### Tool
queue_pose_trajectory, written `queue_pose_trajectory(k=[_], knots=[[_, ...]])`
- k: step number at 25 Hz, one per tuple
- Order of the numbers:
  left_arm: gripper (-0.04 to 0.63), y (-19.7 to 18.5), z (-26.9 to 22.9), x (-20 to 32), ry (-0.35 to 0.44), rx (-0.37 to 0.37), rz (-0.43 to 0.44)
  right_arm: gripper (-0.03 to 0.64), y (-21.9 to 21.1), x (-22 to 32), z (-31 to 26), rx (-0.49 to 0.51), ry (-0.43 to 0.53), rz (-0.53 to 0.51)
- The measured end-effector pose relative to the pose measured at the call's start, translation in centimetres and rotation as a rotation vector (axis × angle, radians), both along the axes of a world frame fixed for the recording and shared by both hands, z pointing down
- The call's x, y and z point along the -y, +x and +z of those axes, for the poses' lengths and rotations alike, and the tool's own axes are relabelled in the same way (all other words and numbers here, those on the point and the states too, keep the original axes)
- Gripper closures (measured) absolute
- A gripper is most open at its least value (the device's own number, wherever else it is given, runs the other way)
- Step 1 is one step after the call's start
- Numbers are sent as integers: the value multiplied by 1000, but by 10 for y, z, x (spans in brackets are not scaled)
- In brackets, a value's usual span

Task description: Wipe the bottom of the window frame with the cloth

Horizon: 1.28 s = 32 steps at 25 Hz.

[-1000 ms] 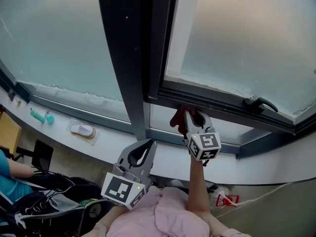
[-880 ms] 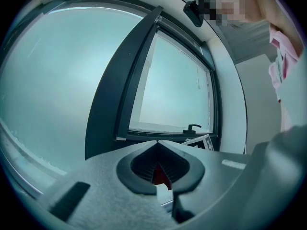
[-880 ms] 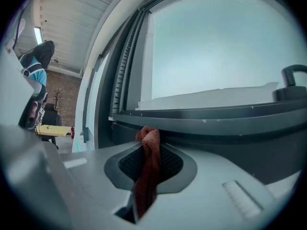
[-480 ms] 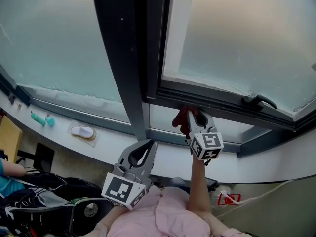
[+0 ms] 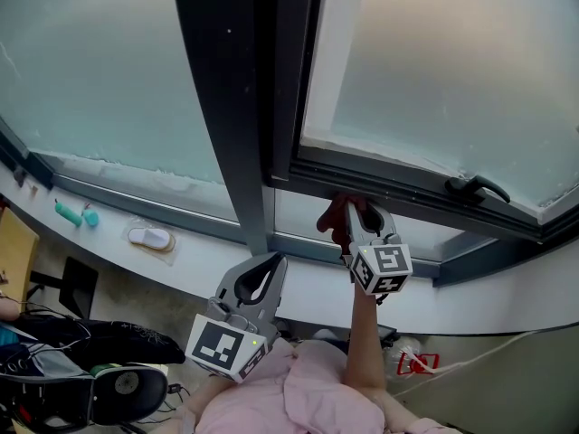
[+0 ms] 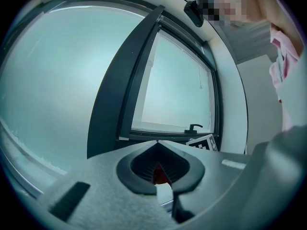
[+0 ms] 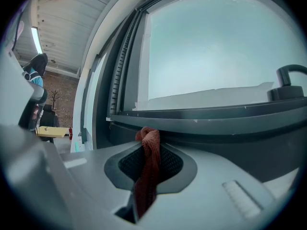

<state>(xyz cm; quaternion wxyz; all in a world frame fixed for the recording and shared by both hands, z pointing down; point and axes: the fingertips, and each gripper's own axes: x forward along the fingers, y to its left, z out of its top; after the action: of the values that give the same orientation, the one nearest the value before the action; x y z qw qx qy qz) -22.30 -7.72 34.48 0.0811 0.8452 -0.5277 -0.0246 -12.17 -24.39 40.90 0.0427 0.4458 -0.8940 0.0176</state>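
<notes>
A dark red cloth (image 5: 333,213) (image 7: 148,169) is pinched in my right gripper (image 5: 355,217) (image 7: 146,143), which is shut on it. The cloth's top end touches the underside of the dark bottom rail of the window frame (image 5: 398,191) (image 7: 206,119). My left gripper (image 5: 258,278) (image 6: 157,164) hangs lower and to the left, below the sill, shut with nothing in it. In the left gripper view the right gripper's marker cube (image 6: 203,143) shows under the window.
A black window handle (image 5: 475,187) (image 7: 288,80) sits on the rail to the right. A thick dark mullion (image 5: 231,107) stands left of the cloth. On the white sill (image 5: 181,269) lie a white item (image 5: 149,238) and teal items (image 5: 77,213). A chair (image 5: 109,391) is below left.
My right gripper with the cloth has shifted slightly right along the rail. The person and chair at lower left have moved. The left gripper has stayed put.
</notes>
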Motion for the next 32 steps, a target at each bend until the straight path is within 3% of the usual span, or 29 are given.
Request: queue_pose_trajectory(k=[14,32], knots=[[597,2,-1,-2,8,-3,0,571,5,0,0,-39,2,-8],[598,47,-4,-10,3,35,22,571,49,2,-4,-12,13,-3]])
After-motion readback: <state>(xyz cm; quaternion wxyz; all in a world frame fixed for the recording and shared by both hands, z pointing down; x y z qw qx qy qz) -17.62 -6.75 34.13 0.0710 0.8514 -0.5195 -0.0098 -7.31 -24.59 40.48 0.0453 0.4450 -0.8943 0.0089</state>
